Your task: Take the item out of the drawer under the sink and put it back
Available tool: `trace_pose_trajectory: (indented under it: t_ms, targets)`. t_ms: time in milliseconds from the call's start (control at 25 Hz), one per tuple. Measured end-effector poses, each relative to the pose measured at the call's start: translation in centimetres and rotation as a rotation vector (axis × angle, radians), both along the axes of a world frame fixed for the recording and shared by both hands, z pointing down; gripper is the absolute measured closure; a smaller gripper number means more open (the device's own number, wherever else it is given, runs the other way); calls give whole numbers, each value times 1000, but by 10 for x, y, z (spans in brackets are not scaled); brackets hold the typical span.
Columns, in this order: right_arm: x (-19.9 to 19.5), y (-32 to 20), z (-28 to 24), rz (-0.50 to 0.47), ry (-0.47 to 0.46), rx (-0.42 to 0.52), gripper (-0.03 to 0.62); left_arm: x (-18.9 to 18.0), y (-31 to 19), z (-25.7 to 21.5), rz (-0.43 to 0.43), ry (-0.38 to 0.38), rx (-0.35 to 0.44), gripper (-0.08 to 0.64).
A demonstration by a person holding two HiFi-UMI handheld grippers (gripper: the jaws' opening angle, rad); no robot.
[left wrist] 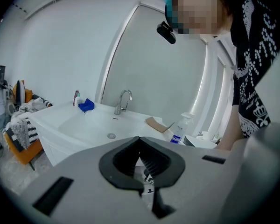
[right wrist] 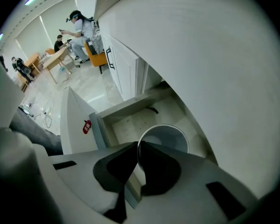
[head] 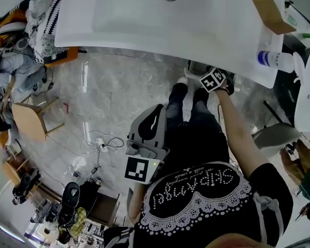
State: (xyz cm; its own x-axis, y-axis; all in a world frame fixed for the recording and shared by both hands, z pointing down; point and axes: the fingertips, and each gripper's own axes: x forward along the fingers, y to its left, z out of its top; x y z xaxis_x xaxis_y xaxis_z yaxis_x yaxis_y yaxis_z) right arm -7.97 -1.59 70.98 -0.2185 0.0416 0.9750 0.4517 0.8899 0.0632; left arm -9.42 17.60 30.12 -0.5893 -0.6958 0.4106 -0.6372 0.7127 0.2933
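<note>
Under the white sink (head: 144, 19) a drawer (right wrist: 130, 120) stands pulled out, its white front carrying a small red tag (right wrist: 86, 126). Inside it sits a round pale grey bowl (right wrist: 170, 134). My right gripper (right wrist: 139, 146) is shut on the bowl's near rim, which runs between the pads. From the head view this gripper (head: 212, 76) reaches in below the sink's front edge, and its jaws are hidden there. My left gripper (head: 154, 112) hangs back near the person's legs, shut and empty; it (left wrist: 139, 141) points up at the sink from below.
A spray bottle (head: 274, 60) and a piece of cardboard (head: 268, 9) lie on the sink's right end. An orange chair piled with clothes (head: 41, 14) stands at the left, a wooden stool (head: 31, 120) and floor cables (head: 101, 143) lie nearer. People work at a far table (right wrist: 67, 45).
</note>
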Motion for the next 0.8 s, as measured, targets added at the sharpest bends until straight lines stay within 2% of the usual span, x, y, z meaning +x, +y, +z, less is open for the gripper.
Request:
trace_pose_trajectory:
  t_ms: [240, 520, 680, 800]
  targets:
    - [5, 3, -18, -29, -40, -14, 566, -3, 1, -1, 26, -11, 27, 555]
    - [24, 7, -46, 56, -91, -18, 566, -4, 5, -12, 60, -47, 72, 555]
    - [31, 9, -64, 141, -136, -32, 566, -4, 10, -18, 84, -83, 98, 555]
    - [34, 8, -78, 150, -174, -20, 566, -4, 10, -21, 95, -83, 116, 555]
